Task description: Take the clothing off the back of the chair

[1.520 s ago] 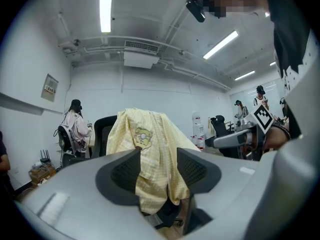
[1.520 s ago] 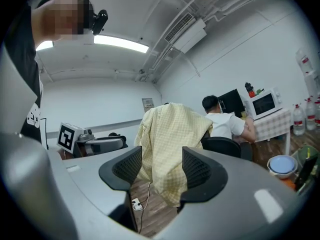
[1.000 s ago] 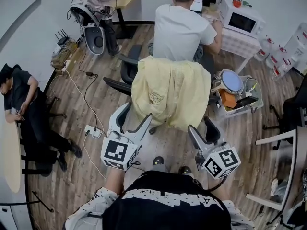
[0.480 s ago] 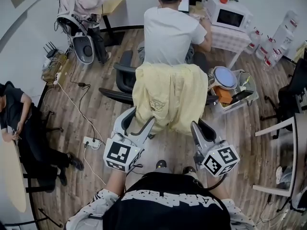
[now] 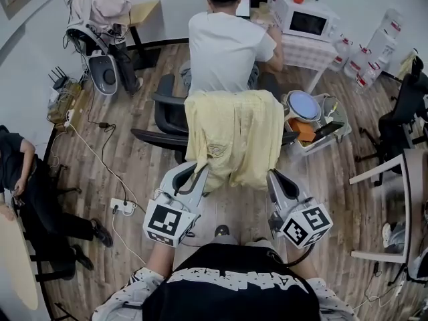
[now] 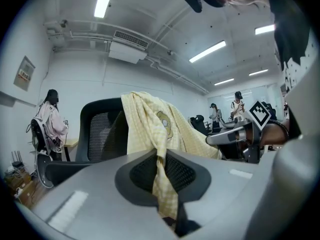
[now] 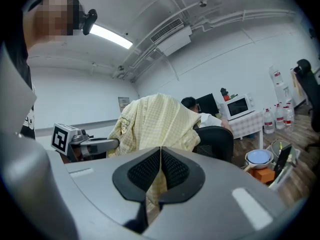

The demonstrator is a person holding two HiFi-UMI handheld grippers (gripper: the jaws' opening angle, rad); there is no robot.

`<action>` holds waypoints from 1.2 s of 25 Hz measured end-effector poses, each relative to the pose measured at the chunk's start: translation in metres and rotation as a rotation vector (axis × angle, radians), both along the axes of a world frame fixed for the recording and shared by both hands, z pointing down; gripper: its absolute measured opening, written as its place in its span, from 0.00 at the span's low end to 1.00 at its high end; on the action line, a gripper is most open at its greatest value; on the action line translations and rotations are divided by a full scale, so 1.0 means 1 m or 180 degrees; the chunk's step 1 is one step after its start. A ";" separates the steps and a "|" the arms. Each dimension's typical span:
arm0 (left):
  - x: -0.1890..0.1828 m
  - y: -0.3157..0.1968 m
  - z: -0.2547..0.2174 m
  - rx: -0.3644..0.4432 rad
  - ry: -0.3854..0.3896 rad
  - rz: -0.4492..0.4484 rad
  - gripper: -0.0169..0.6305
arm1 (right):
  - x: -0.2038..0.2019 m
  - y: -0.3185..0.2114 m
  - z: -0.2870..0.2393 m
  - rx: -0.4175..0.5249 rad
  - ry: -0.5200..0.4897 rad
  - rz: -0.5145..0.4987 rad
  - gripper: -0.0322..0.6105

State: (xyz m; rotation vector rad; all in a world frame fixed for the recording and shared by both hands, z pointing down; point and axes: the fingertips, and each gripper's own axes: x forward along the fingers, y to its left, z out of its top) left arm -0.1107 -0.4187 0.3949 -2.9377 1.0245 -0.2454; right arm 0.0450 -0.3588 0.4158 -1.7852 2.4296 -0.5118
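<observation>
Wood-plank flooring (image 5: pixel 127 146) runs through an office where a person in a white shirt (image 5: pixel 224 42) sits at a desk beside a microwave (image 5: pixel 307 22), and another person in dark clothes (image 5: pixel 23 179) sits at the left edge. Just behind the white-shirted person stands a black office chair (image 5: pixel 164 116), and the pale yellow checked clothing (image 5: pixel 234 136) is draped over its back, hanging down toward the camera. Beside the chair on the right is a crate with a round blue lid (image 5: pixel 304 105) on top. 2 grippers meet the lower hem of the garment, 1 at each bottom corner. The left gripper (image 5: pixel 195 174) has just been closing its jaws, and in the left gripper view a hanging fold of the clothing (image 6: pixel 150 129) is pinched between its dark pads (image 6: pixel 142 171), with the chair's mesh back (image 6: pixel 102 129) behind it. The right gripper (image 5: pixel 273 176) has likewise just been closing, and in the right gripper view its pads (image 7: pixel 175 166) are pressed together on an edge of the clothing (image 7: pixel 155 121), which shows as a thin yellow strip running down between them.
</observation>
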 end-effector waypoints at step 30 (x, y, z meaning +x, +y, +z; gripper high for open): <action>0.022 0.077 -0.001 -0.0122 -0.0098 -0.0238 0.06 | 0.017 0.041 -0.003 0.0038 -0.0118 -0.0396 0.08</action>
